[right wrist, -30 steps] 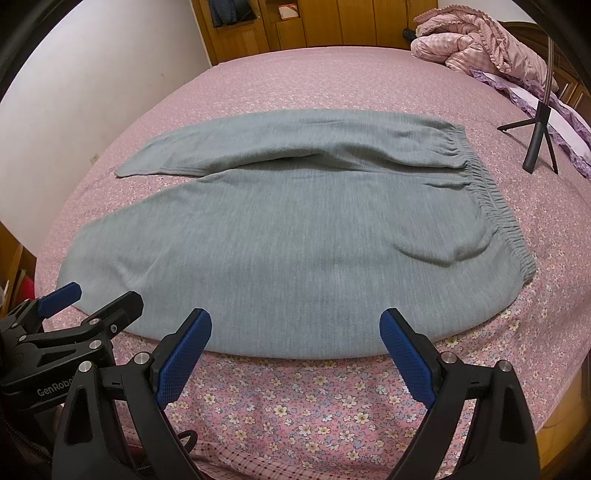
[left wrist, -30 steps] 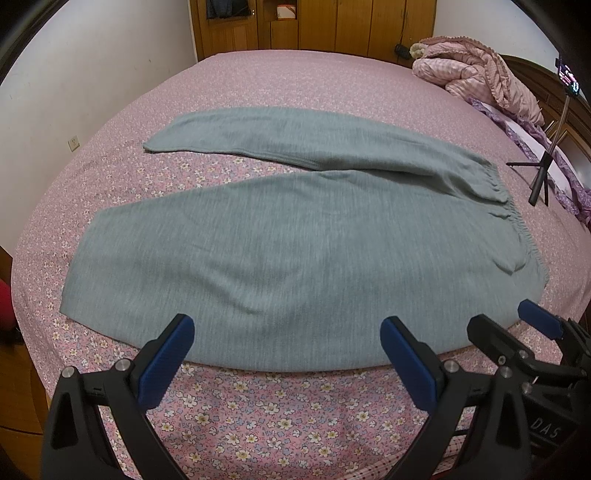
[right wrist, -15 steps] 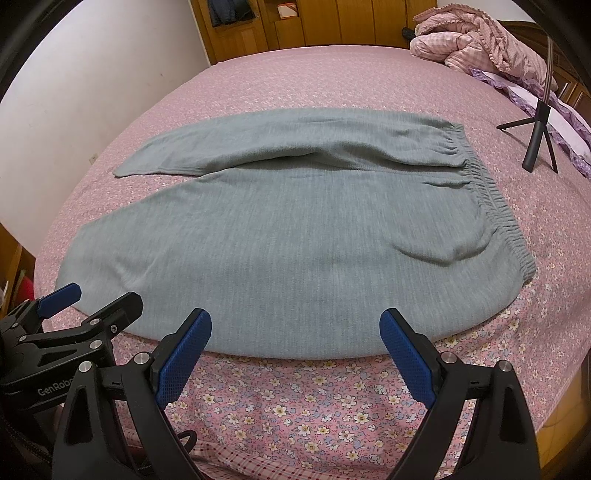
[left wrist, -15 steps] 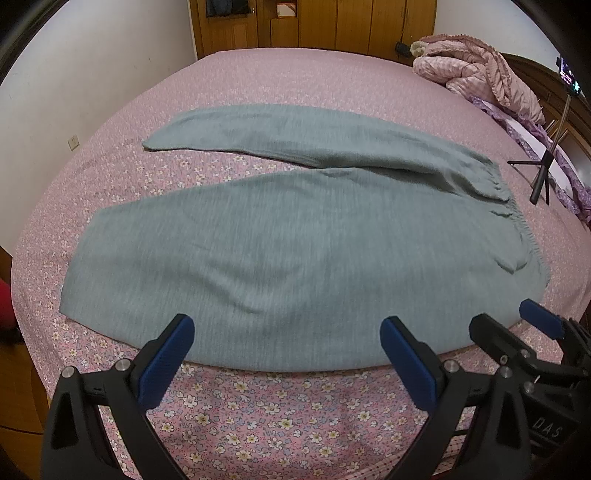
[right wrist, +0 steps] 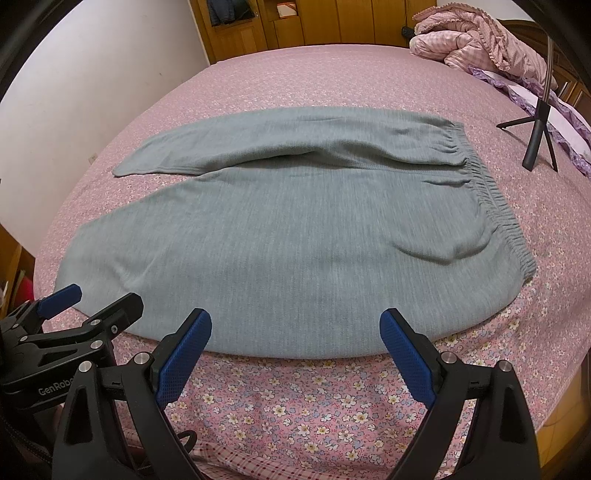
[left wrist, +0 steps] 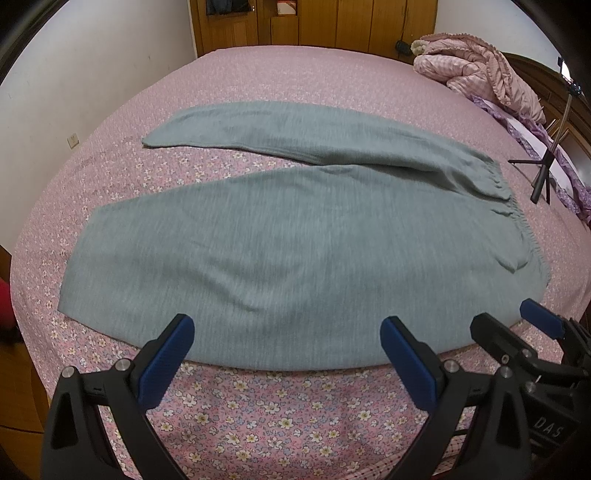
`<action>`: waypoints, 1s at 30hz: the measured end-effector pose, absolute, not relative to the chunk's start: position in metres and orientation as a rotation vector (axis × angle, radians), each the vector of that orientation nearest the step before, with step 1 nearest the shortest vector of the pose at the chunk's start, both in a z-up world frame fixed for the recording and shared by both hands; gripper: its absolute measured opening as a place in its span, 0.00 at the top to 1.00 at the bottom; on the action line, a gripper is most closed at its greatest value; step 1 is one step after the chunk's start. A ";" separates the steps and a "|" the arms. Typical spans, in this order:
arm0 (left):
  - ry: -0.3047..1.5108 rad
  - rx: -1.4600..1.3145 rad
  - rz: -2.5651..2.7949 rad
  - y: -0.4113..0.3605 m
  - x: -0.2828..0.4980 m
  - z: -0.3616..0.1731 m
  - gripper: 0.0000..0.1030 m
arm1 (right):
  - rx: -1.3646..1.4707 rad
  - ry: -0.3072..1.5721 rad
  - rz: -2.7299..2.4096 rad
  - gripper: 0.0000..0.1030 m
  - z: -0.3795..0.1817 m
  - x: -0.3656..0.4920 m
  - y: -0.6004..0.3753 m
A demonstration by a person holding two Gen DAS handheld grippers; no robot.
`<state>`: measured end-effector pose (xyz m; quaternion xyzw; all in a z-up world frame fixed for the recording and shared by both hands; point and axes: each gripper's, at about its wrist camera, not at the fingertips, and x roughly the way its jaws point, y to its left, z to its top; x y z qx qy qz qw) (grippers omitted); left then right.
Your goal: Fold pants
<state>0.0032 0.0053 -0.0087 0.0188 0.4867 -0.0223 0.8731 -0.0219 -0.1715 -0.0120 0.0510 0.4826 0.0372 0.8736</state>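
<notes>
Grey pants (left wrist: 280, 251) lie flat on the bed, waistband (left wrist: 517, 218) at the right, legs spread to the left; they also show in the right wrist view (right wrist: 295, 236). My left gripper (left wrist: 288, 354) is open and empty, just above the near edge of the near leg. My right gripper (right wrist: 295, 350) is open and empty at the same near edge, closer to the waistband (right wrist: 495, 199). Each gripper shows in the other's view: the right one (left wrist: 517, 325) at the lower right, the left one (right wrist: 92, 306) at the lower left.
The bed has a pink floral sheet (left wrist: 258, 413). A pink quilt (left wrist: 480, 74) is heaped at the far right. A small black tripod (left wrist: 543, 173) stands right of the waistband. Wooden wardrobes (left wrist: 314, 22) line the far wall; a white wall (left wrist: 74, 74) is at left.
Both grippers have edged slightly forward toward the pants. The pants have not moved and both grippers stay open.
</notes>
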 end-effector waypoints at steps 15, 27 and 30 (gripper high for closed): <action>1.031 0.046 -0.064 0.006 0.006 -0.013 0.01 | 0.125 1.015 0.072 0.08 -0.017 -0.022 -0.175; 1.037 0.102 -0.089 0.004 0.018 -0.015 0.01 | 0.039 0.985 0.043 0.08 -0.011 -0.012 -0.176; 1.040 0.110 -0.096 0.006 0.027 -0.014 0.01 | 0.025 0.982 0.046 0.08 -0.009 -0.005 -0.178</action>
